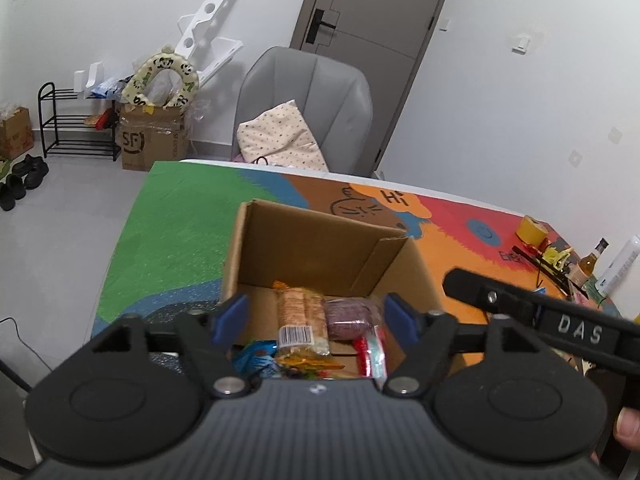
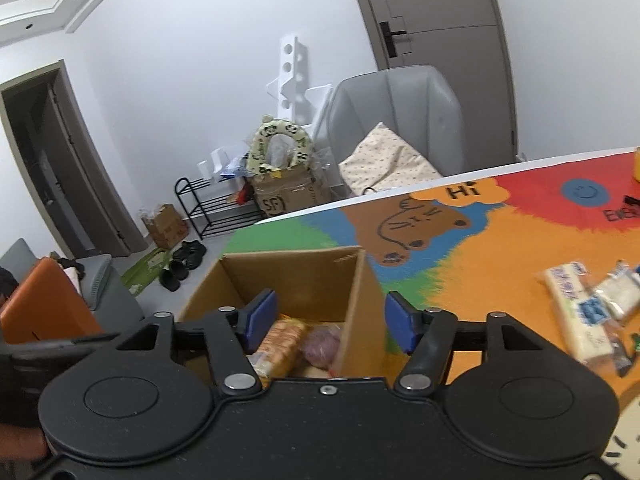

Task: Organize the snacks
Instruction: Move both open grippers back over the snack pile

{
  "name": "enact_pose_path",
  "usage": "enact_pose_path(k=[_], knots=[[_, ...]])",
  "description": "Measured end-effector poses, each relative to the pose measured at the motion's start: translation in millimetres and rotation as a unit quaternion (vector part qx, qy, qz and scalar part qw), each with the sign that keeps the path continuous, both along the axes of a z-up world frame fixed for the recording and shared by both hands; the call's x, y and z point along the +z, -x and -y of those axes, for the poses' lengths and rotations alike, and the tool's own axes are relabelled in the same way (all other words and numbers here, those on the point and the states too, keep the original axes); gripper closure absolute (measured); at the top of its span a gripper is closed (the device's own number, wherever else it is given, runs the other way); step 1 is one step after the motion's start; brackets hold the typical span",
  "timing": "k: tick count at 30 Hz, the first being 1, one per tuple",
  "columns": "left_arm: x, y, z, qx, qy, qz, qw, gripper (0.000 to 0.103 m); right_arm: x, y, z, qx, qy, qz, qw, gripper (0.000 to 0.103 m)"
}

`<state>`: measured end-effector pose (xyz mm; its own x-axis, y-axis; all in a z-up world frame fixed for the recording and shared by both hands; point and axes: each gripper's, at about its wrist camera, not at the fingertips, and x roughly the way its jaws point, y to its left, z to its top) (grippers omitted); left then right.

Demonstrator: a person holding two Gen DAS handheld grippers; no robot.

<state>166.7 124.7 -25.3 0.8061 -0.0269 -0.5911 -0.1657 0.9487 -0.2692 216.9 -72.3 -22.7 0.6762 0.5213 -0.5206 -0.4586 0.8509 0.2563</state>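
An open cardboard box [image 1: 304, 236] stands on the colourful table mat [image 1: 180, 232]. Inside lie a biscuit pack [image 1: 302, 318], a purple snack [image 1: 348, 316], a red-and-white packet [image 1: 372, 350] and a blue packet [image 1: 256, 358]. My left gripper [image 1: 316, 316] is open and empty, hovering over the box's near side. My right gripper [image 2: 328, 322] is open and empty, straddling the box's right wall [image 2: 360, 312]; the biscuit pack [image 2: 282, 344] and purple snack [image 2: 320, 346] show below it. Loose white-wrapped snacks [image 2: 580, 312] lie on the mat to the right. The right gripper's body [image 1: 560, 320] crosses the left wrist view.
A grey chair [image 1: 312, 108] with a dotted pillow [image 1: 280, 140] stands behind the table. A yellow tape roll [image 1: 532, 230], bottles [image 1: 592, 260] and clutter sit at the table's far right. A shoe rack [image 1: 72, 124], cardboard boxes [image 1: 154, 140] and shoes [image 1: 24, 176] are on the floor to the left.
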Motion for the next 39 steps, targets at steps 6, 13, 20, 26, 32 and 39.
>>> enact_pose_path(k=[6, 13, 20, 26, 32, 39], knots=[[0.7, -1.9, 10.2, -0.011, 0.001, 0.001, 0.9999, 0.017, -4.9, 5.4, 26.3, -0.022, 0.005, -0.009, 1.000, 0.033], [1.9, -2.0, 24.9, -0.022, -0.004, -0.002, 0.9998, 0.014, -5.4, 12.0, 53.4, -0.043, 0.009, -0.010, 0.999, 0.024], [1.4, 2.9, 43.8, -0.036, -0.006, -0.006, 0.9993, 0.010, -5.8, 20.9, 81.7, -0.065, 0.011, -0.010, 0.998, 0.009], [1.6, 5.9, 60.8, -0.048, -0.005, -0.013, 0.9987, 0.010, -8.2, 27.5, 106.8, -0.084, 0.011, -0.016, 0.996, 0.003], [7.3, 8.3, 83.7, -0.067, -0.008, -0.008, 0.9977, 0.010, -10.0, 34.3, 132.1, -0.107, 0.012, -0.016, 0.994, 0.000], [8.8, 4.4, 112.8, -0.095, -0.011, -0.009, 0.9954, 0.010, -11.9, 39.3, 163.2, -0.135, 0.012, -0.017, 0.991, 0.000]])
